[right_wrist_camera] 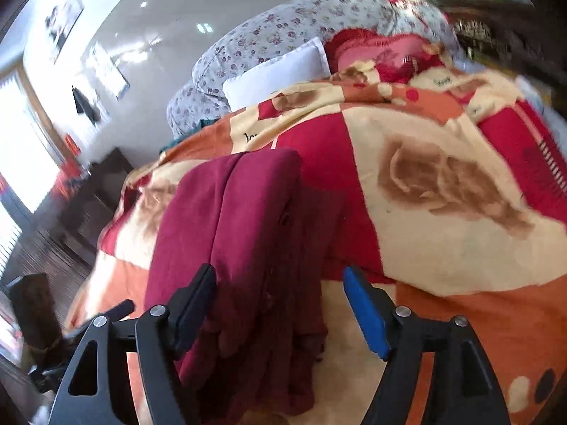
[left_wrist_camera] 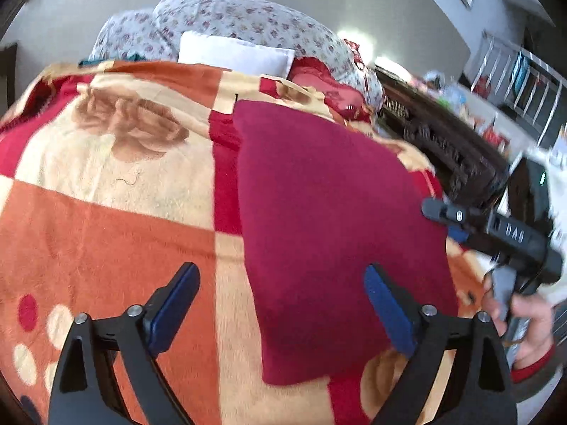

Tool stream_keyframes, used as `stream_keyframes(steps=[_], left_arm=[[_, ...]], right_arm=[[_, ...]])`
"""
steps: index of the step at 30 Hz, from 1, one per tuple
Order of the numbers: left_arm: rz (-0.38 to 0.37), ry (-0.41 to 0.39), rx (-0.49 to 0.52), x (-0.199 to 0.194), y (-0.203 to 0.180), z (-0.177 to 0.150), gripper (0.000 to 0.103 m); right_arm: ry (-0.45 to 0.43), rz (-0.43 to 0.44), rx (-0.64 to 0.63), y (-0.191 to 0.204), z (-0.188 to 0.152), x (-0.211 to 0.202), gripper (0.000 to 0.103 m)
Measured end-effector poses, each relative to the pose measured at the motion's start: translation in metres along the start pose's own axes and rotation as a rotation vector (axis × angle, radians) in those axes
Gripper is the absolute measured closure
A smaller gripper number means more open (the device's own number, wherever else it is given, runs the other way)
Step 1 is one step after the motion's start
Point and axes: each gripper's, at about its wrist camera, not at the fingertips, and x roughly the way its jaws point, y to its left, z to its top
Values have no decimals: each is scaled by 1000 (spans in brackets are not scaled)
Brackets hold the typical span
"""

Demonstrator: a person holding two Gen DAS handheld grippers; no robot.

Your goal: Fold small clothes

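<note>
A bed (left_wrist_camera: 106,212) fills both views, spread with a thick blanket (right_wrist_camera: 443,248) patterned in orange, cream and red blocks with brown shapes and dots. At its far end lie a floral duvet (left_wrist_camera: 248,17), a white pillow (left_wrist_camera: 234,53) leaning against it, and a red-edged pink cushion (left_wrist_camera: 319,81) beside the pillow. A dark carved piece of furniture (left_wrist_camera: 443,141) runs along the bed's side in the left wrist view. On the blanket lies the maroon garment (left_wrist_camera: 336,212), folded into a long, flat shape; the right wrist view shows it doubled over, with a lengthwise crease and layered edges at the near end (right_wrist_camera: 248,248). The left claw (left_wrist_camera: 283,304) hangs above the blanket with its jaws spread wide and holds nothing; one blue pad (left_wrist_camera: 386,308) is over the garment's near part, the other over bare blanket. The right claw (right_wrist_camera: 280,311) also stands wide open, gripping nothing; the garment's near end lies between and below its fingers, and no pad presses on it. In the left wrist view the right claw's black body reaches in from the side at the garment's edge, held by a hand (left_wrist_camera: 528,322) in a red sleeve.
</note>
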Motion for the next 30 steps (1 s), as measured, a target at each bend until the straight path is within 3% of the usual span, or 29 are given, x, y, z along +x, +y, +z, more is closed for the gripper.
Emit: stream_keyframes(steps=[4,8,14,17,18,19,21,26,30], left_arm=[[-89,51,-85,22,14,7,8],[-126,84,-68,39,13,7,7],[-233,109,-94,59,15,15,4],[-267,138,-133,70,18,16,4],[-270,146,-135,73,18,16,4],[-268,150,-126,73,16,17,5],[-274,156,-96,70,11,17,23],[-253,140,-54,52,5,18,44],[-258,124,-24,16,1,16,46]], right_arm=[[20,49,43,-7,7,15,19],[31,148,93,-12,9,25,18],[72,227,141,-15,7,46,13],[88,222,117,-9,3,54,14],[84,205,98,-6,2,53,18],[78,179,71,-2,2,51,29],[59,158,45,3,1,45,40],[37,143,1,19,-4,25,50],[51,166,-16,42,-12,8,50]])
